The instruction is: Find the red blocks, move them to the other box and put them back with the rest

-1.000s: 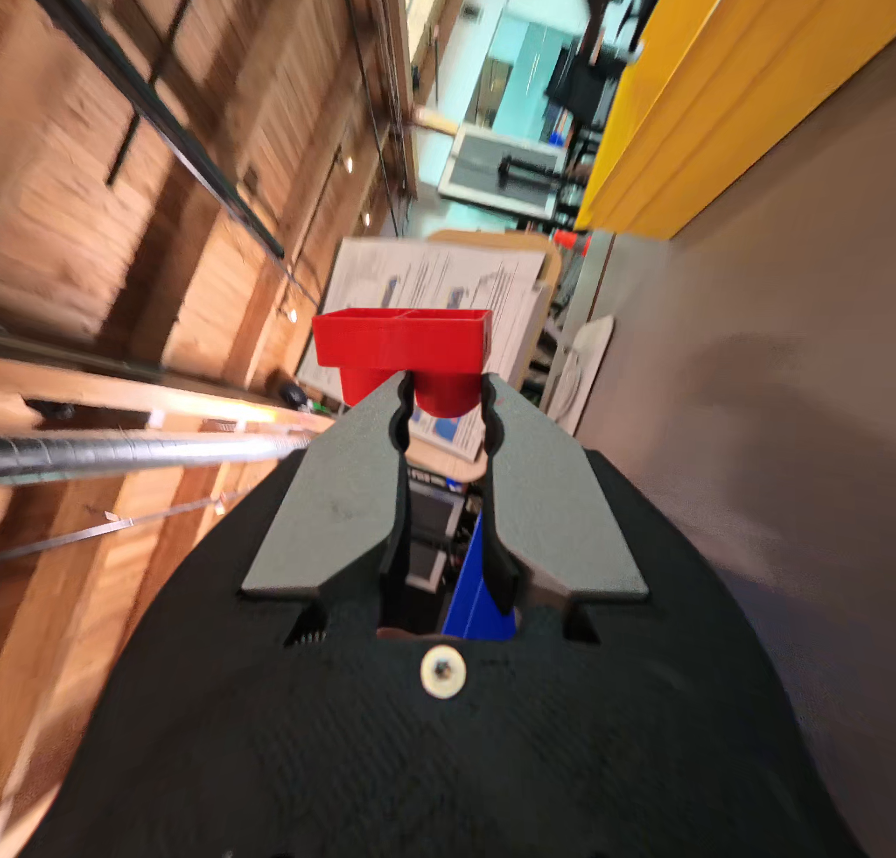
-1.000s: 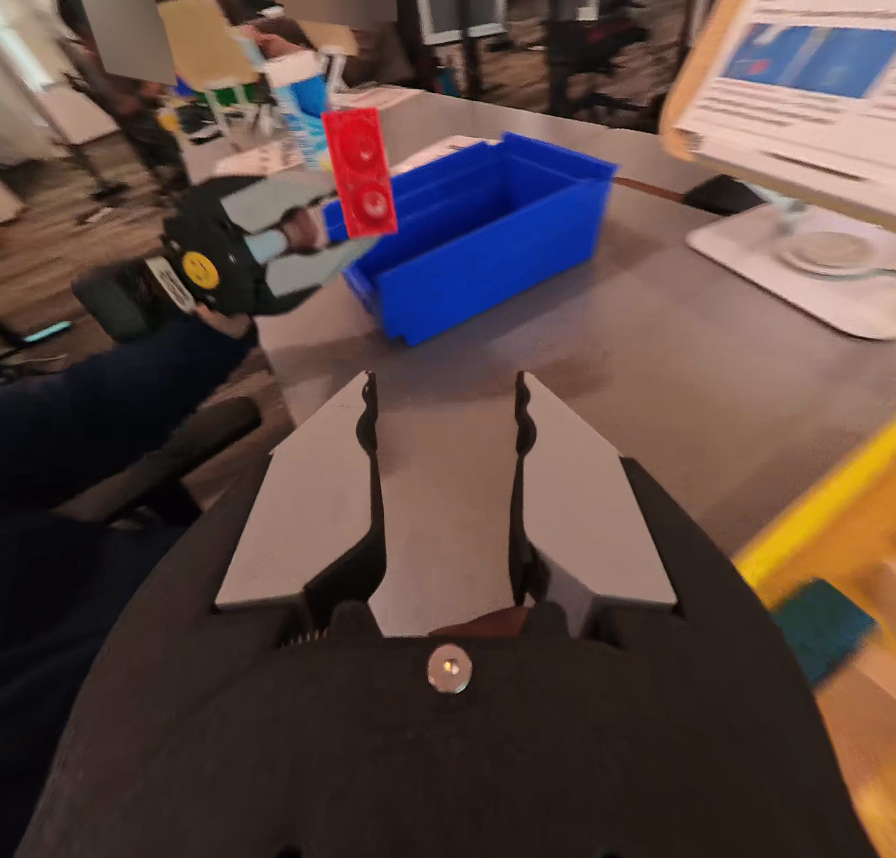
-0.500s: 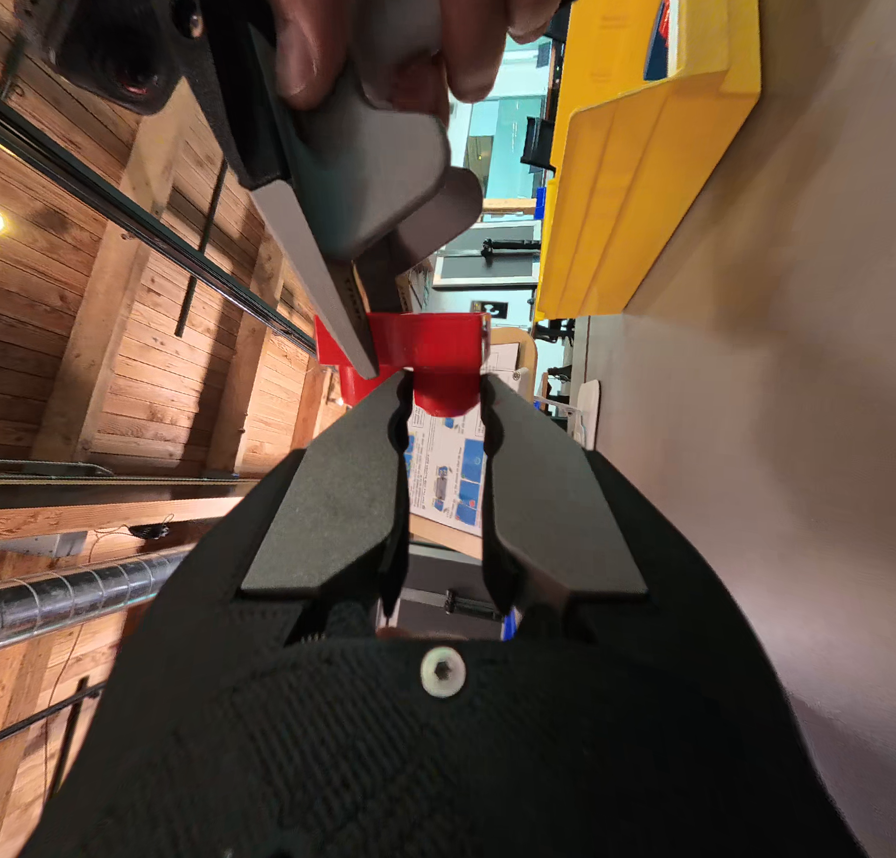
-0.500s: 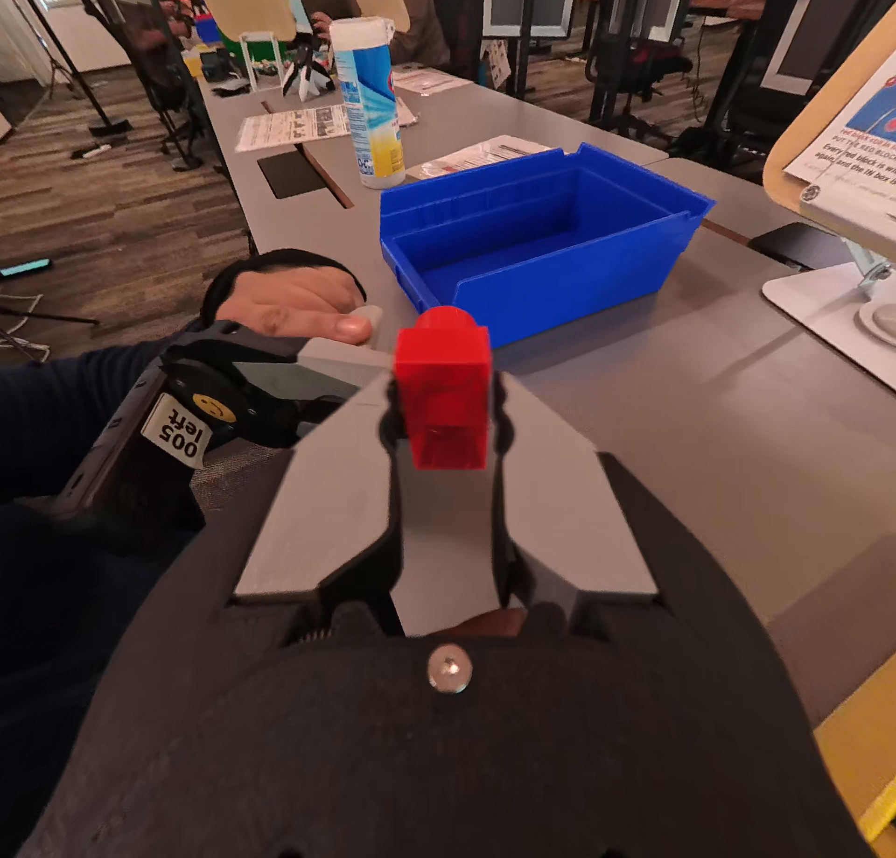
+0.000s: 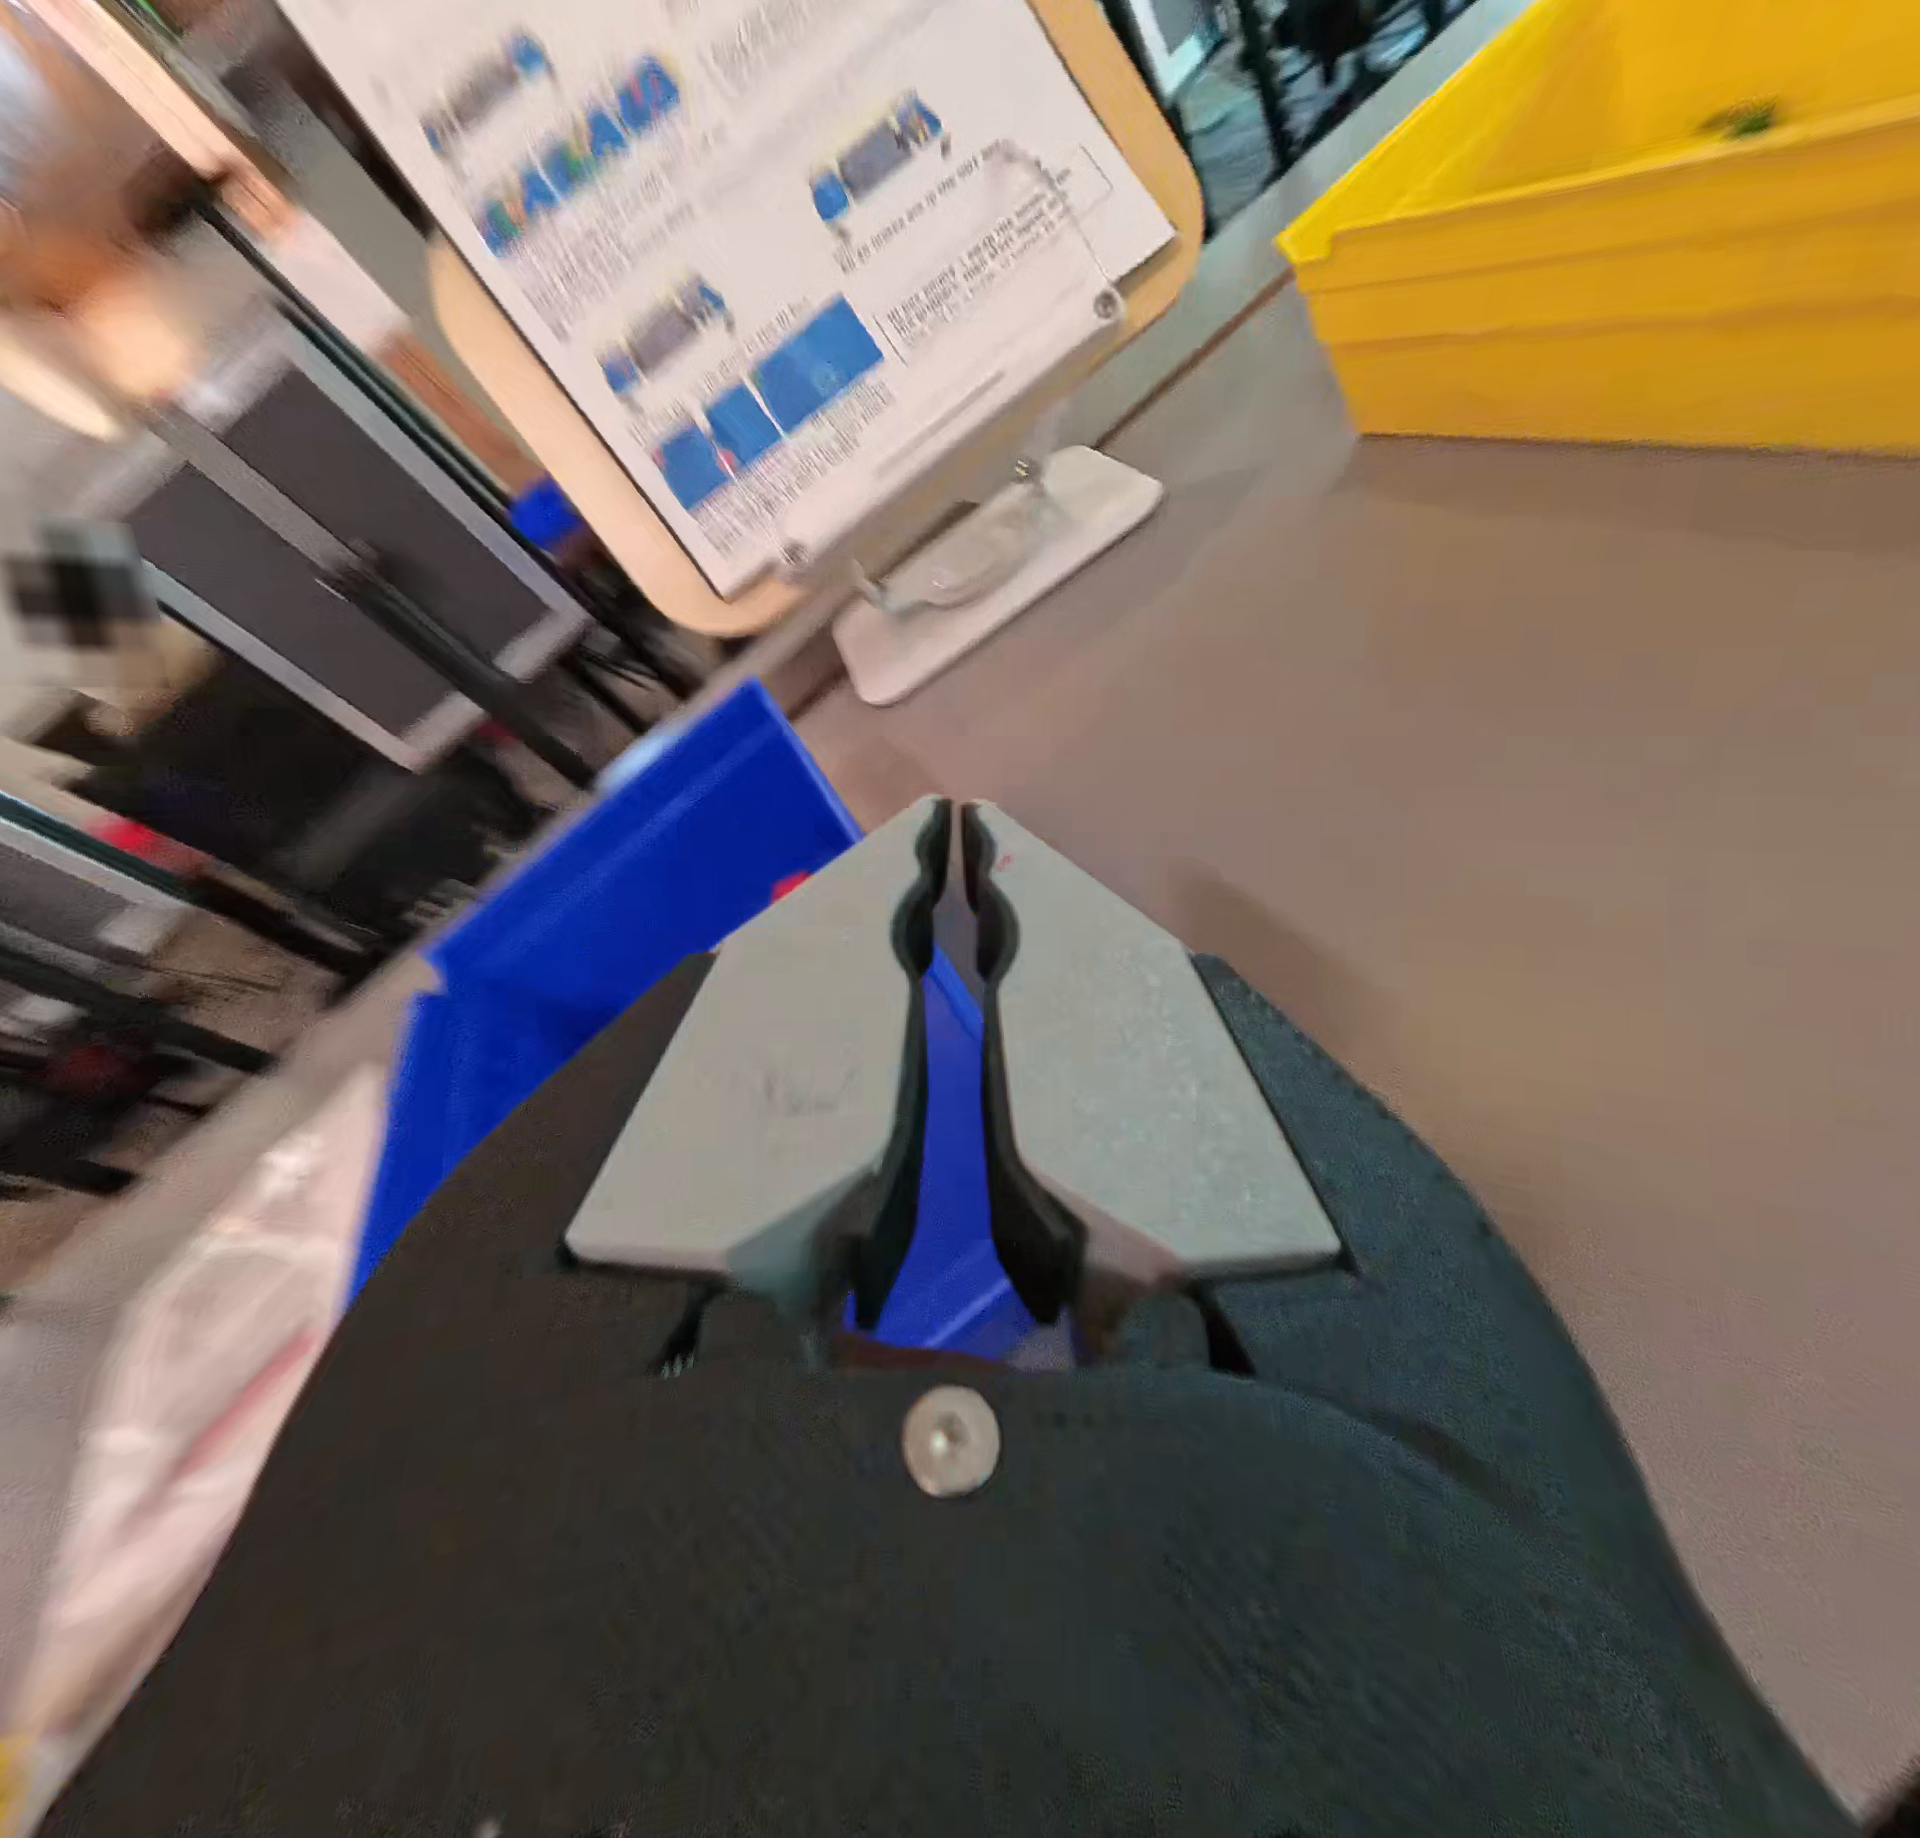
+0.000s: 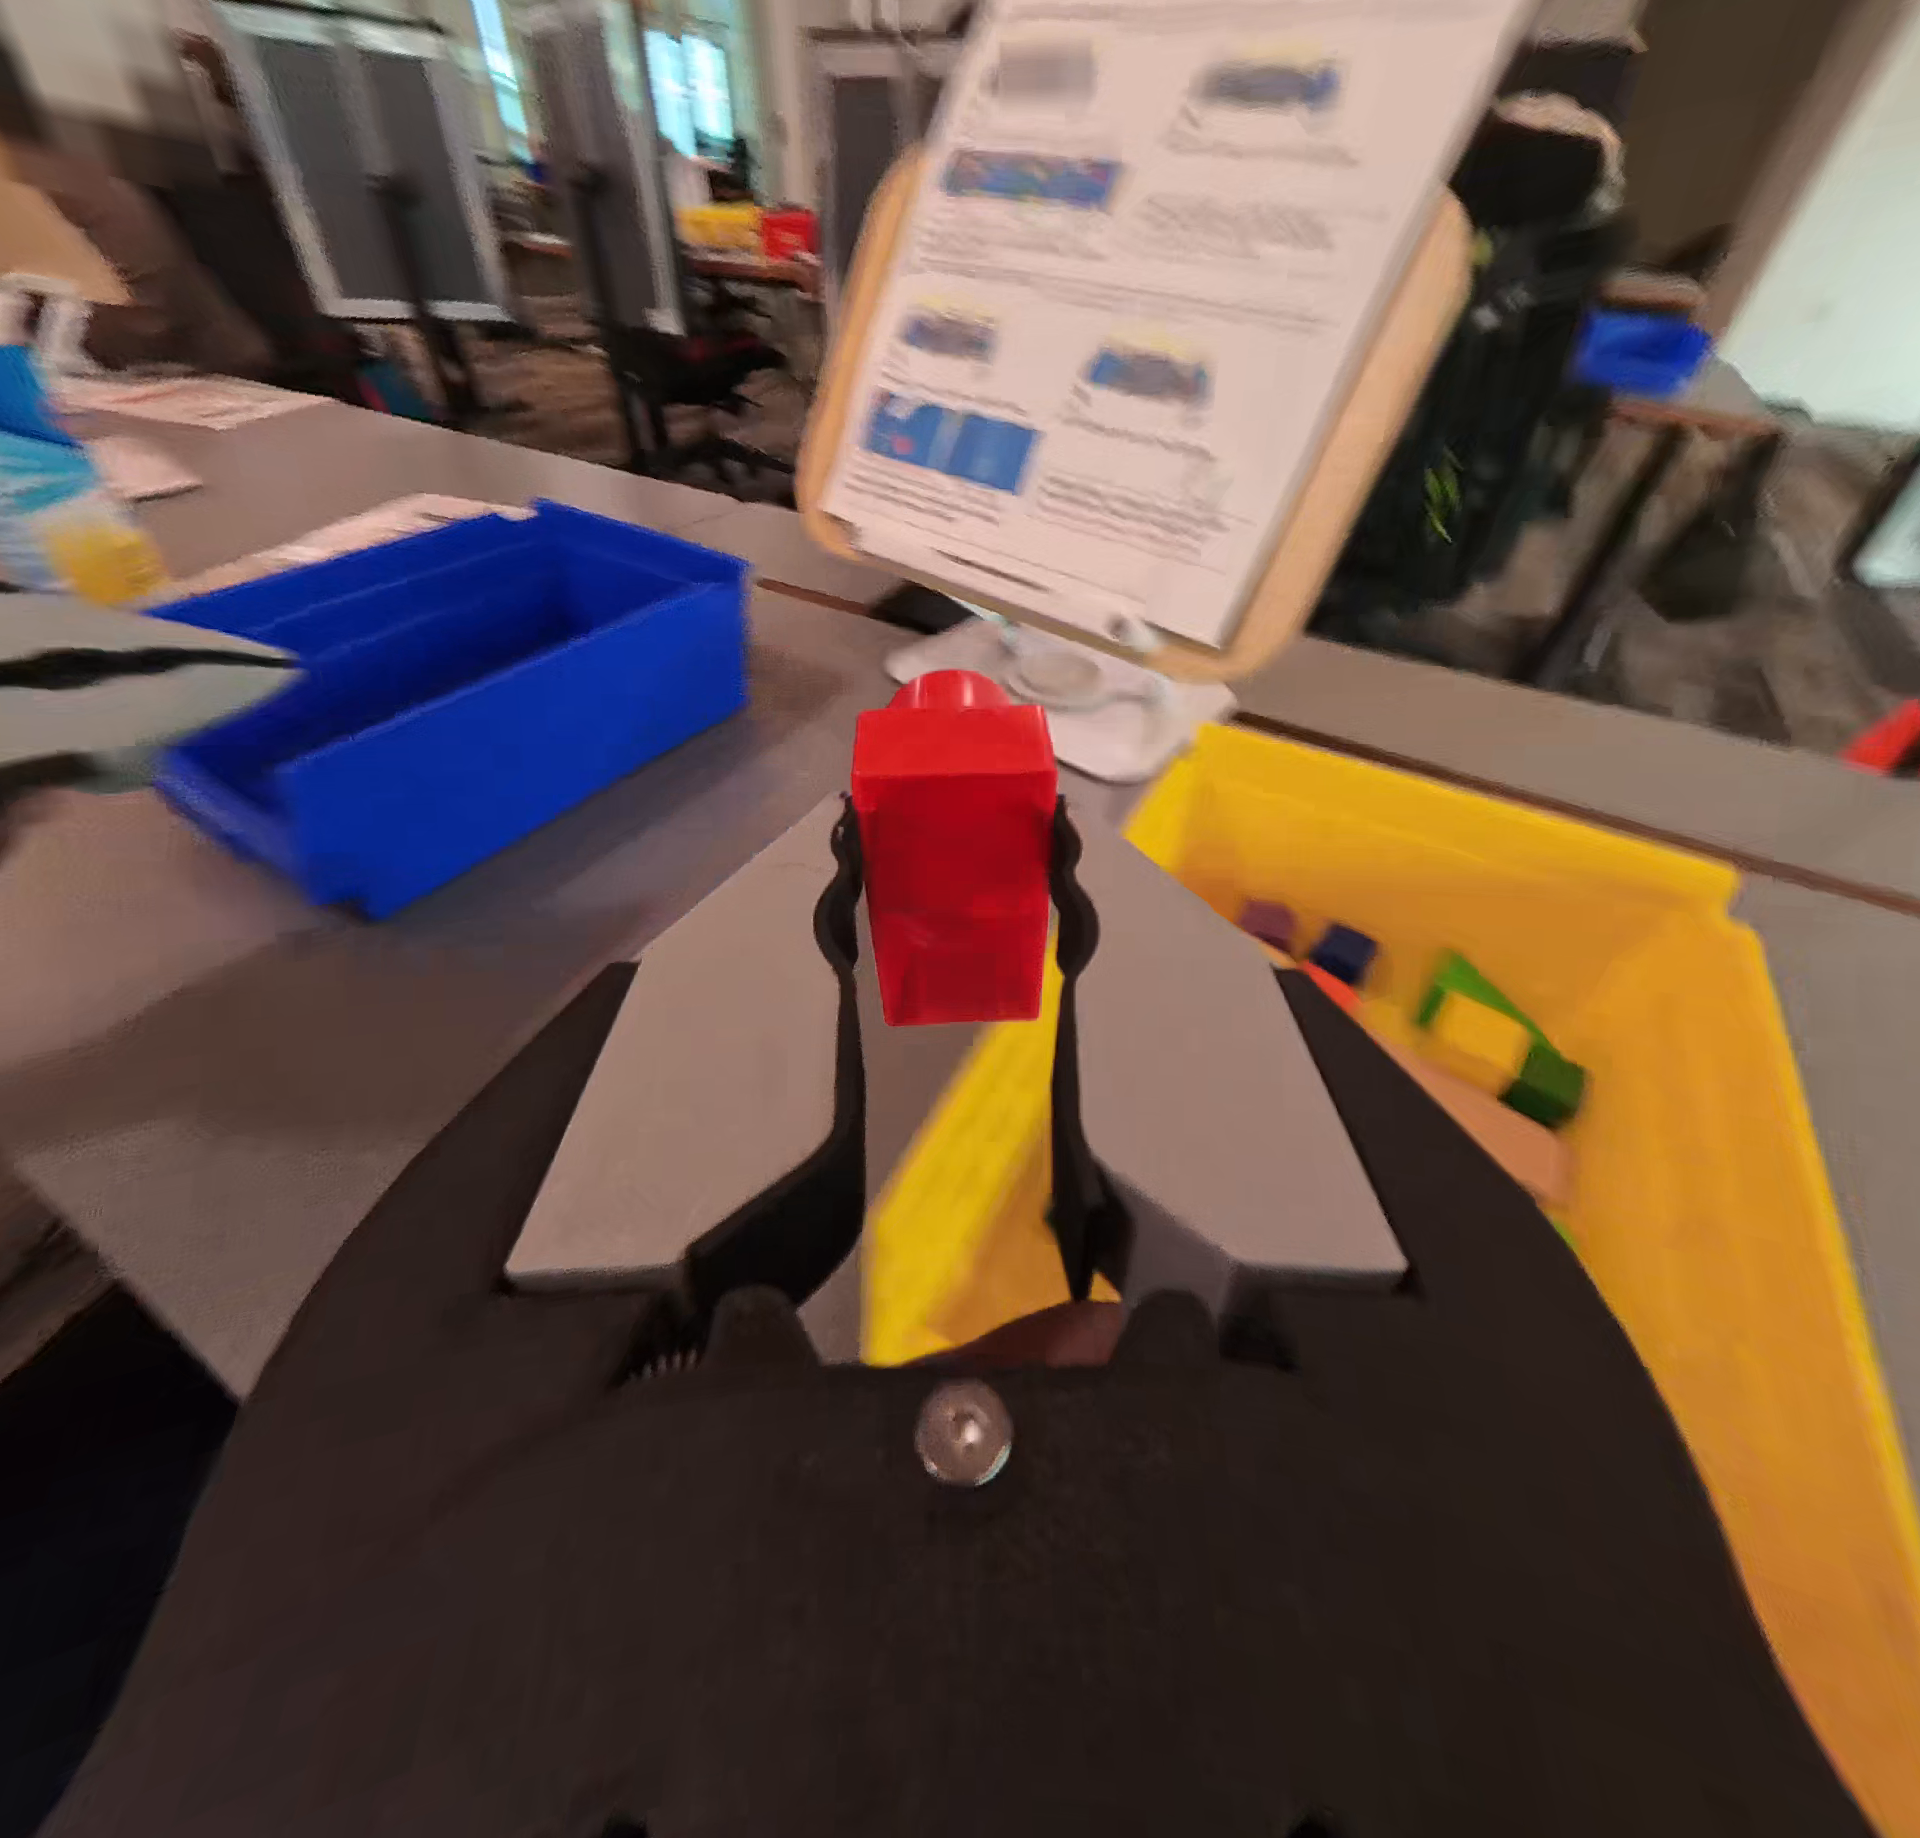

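My right gripper [image 6: 954, 832] is shut on a red block [image 6: 954, 874] and holds it above the table, by the near left corner of the yellow box [image 6: 1704, 1144]. That box holds several coloured blocks [image 6: 1496, 1040]. The blue box [image 6: 457, 687] stands to the left. My left gripper [image 5: 954, 814] is shut and empty, over the blue box [image 5: 623, 915], where a small red bit [image 5: 790, 886] shows beside the left finger. The yellow box [image 5: 1621, 261] shows at the upper right of the left wrist view. The left gripper's fingers [image 6: 125, 687] show blurred at the left edge.
A stand with a printed sheet [image 6: 1143, 313] rises behind the two boxes on a white base [image 5: 987, 562]. The grey table [image 5: 1455, 801] runs between the boxes. Papers and a wipes canister [image 6: 52, 500] lie at the far left. Chairs and desks fill the room behind.
The red block passed from my left gripper to my right one. The left gripper let go, shut empty and swung over the blue box. The right gripper carried the block toward the yellow box.
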{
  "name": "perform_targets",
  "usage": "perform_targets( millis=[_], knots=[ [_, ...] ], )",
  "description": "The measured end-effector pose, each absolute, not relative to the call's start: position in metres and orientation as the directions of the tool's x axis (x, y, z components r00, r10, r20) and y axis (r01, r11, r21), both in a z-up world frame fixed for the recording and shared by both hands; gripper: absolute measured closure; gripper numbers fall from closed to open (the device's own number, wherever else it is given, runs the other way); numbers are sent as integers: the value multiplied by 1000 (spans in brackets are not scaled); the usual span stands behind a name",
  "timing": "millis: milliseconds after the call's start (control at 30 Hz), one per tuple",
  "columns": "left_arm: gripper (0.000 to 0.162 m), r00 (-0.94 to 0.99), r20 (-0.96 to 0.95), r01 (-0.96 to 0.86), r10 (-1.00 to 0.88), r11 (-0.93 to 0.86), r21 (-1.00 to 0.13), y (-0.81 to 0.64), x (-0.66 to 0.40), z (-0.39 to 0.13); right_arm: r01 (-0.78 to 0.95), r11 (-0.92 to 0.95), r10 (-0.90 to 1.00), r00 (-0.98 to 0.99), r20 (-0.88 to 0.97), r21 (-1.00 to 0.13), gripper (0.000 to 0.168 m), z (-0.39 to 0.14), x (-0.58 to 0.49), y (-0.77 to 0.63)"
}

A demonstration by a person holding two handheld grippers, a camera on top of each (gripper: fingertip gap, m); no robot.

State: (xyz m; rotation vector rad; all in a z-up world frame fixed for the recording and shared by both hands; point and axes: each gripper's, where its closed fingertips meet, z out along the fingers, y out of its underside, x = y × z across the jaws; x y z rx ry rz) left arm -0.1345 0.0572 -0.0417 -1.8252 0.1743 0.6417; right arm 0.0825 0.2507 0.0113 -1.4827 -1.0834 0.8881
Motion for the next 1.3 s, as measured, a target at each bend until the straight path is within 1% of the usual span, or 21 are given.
perform_targets(
  millis=[33,67,100,133,200,333,433,500,633,667,700,767,867,933,1000,1033,1067,1100,1167,1233,1300],
  knots=[
    [161,880,-443,-364,173,-354,-862,53,-140,-43,215,-97,934,357,-14,-972,134,-3,90,270],
    [160,902,-406,-331,149,-367,-869,48,-144,-46,268,-152,921,387,-38,-951,126,-20,96,286],
    [159,913,-389,-315,128,-387,-867,43,-149,-50,316,-198,910,412,-53,-928,115,-36,102,299],
    [159,916,-381,-303,128,-402,-864,38,-155,-53,337,-228,895,441,-61,-913,109,-46,107,312],
    [158,917,-372,-287,140,-415,-863,31,-167,-55,310,-262,871,483,-86,-914,110,-49,115,326],
    [157,945,-292,-221,151,-366,-904,28,-180,-48,227,-238,893,433,-121,-944,111,-25,115,314],
    [157,950,-255,-178,179,-358,-917,30,-205,-42,243,-194,898,434,-72,-951,112,-21,115,307],
    [157,963,-216,-140,162,-388,-911,41,-221,-48,259,-177,901,430,-51,-949,113,-22,111,304],
    [141,971,-197,-85,138,-569,-818,73,-264,-85,288,-170,915,401,-42,-943,113,-28,99,297],
    [135,975,-179,-64,129,-611,-789,81,-273,-96,298,-164,915,401,-32,-940,113,-30,97,297],
    [129,979,-160,-43,126,-642,-766,89,-281,-105,307,-160,915,404,-24,-938,113,-32,95,297],
    [124,986,-122,-13,110,-690,-724,106,-293,-122,319,-163,916,401,-22,-933,113,-36,91,297],
    [113,991,18,110,131,-735,-669,128,-300,-150,335,-177,923,384,-37,-926,113,-42,83,294],
    [107,988,88,156,129,-766,-623,137,-296,-166,351,-172,923,383,-26,-921,113,-45,81,293],
    [105,991,49,131,127,-798,-588,140,-299,-181,360,-159,923,386,-8,-919,113,-45,81,294],
    [109,991,-4,105,132,-807,-581,141,-304,-186,359,-155,922,387,-4,-920,113,-44,82,294],
    [123,989,-51,82,137,-807,-585,143,-310,-189,353,-154,922,388,-5,-923,113,-42,82,293],
    [128,986,-76,75,151,-795,-602,145,-314,-188,345,-154,922,387,-10,-926,113,-40,83,293],
    [128,984,-76,82,159,-794,-602,144,-315,-187,332,-158,925,378,-22,-930,114,-37,84,291],
    [128,973,-166,16,162,-762,-647,142,-321,-171,329,-166,932,359,-39,-930,114,-36,84,287],
    [128,948,-282,-108,146,-686,-719,141,-315,-137,325,-178,947,313,-72,-929,114,-35,81,275]
  ],
)
